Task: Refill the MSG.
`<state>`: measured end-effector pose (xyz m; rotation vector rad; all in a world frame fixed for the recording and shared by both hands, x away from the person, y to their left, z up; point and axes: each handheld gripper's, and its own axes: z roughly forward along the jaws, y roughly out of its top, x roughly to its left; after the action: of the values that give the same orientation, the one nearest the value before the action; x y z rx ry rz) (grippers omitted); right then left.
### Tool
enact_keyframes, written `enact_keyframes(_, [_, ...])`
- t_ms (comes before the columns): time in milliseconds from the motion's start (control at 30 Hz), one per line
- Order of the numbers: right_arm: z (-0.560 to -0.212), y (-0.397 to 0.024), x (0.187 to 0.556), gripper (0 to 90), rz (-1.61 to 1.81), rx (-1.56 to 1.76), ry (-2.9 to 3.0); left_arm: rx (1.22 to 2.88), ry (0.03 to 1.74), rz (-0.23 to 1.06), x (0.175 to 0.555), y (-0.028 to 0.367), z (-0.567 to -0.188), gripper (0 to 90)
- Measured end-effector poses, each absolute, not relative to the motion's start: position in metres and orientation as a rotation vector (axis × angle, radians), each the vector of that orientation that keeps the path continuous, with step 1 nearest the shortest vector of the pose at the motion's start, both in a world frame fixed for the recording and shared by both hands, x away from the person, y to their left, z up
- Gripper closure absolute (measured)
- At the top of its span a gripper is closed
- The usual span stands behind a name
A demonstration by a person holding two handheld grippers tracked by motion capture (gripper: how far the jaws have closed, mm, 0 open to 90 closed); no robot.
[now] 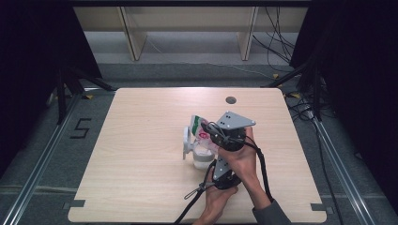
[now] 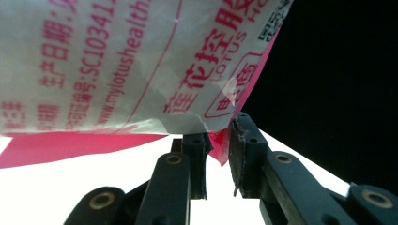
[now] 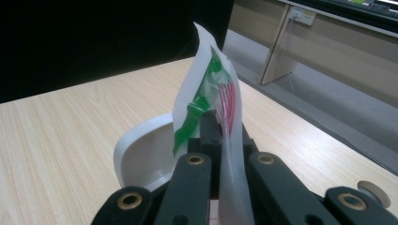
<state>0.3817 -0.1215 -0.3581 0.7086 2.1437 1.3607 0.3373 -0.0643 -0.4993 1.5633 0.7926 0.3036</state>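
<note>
The white cup (image 1: 199, 152) stands on the tabletop (image 1: 141, 154) near its middle, handle to the left in the high view. Directly above it both tools hold a white packet (image 1: 201, 129) printed in red and green.

The left gripper (image 2: 217, 157) approaches from below: its fingers (image 2: 197, 154) pinch a lower corner of the packet, with the red edge of the film caught between them. The right gripper (image 3: 220, 136) grips from the upper right: its fingers (image 3: 209, 129) are pressed together on the packet's edge, the film standing upright between them.

Judged step: the packet is positioned over the cup, either for tearing open or for pouring; whether it is already open cannot be told.

Next move, as judged: keep both pinches firm and the mouth over the cup rim.

Packet orientation: long axis tilted, running from upper left down to lower right in the high view, toward the cup.
</note>
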Motion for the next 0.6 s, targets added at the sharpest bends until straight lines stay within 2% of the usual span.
enact_keyframes(600, [-0.3579, -0.1204, 0.3815, 89.7, 1.346, 0.684, 2.154, 1.561, 0.793, 0.299, 0.3386, -0.0633, -0.4999, 77.1])
